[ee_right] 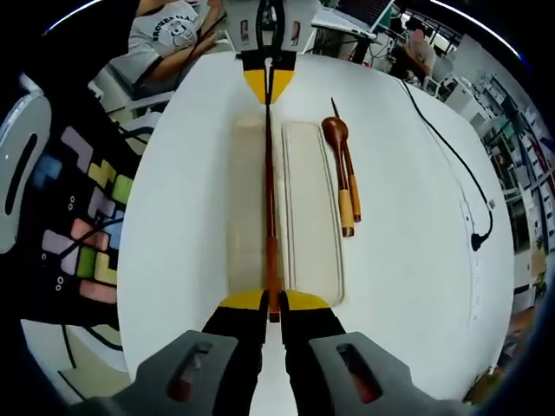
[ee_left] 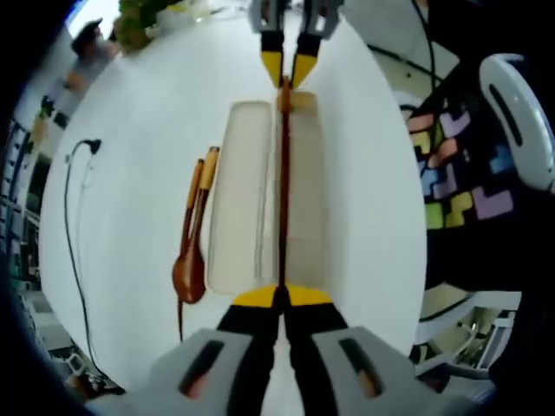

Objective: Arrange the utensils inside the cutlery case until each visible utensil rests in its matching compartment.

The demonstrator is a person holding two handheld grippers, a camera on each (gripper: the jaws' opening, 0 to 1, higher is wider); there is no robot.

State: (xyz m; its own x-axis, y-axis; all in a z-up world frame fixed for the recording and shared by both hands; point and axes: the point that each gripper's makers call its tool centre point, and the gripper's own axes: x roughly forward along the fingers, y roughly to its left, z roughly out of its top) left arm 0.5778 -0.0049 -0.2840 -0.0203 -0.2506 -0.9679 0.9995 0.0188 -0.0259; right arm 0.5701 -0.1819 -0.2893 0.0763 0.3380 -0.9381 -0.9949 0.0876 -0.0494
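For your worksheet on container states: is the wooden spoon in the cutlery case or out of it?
Out. The spoon lies on the table beside the case.

My right gripper view shows one print: a person's grey T-shirt (ee_right: 173, 30) at the top left carries dark lettering arched over a round graphic. The letters are too small and blurred for me to read; no word can be made out. I find no label, brand, number or sign on the case (ee_right: 299, 208), the spoon (ee_right: 338, 143) or the table (ee_right: 408, 225). My left gripper view gives no legible text either.
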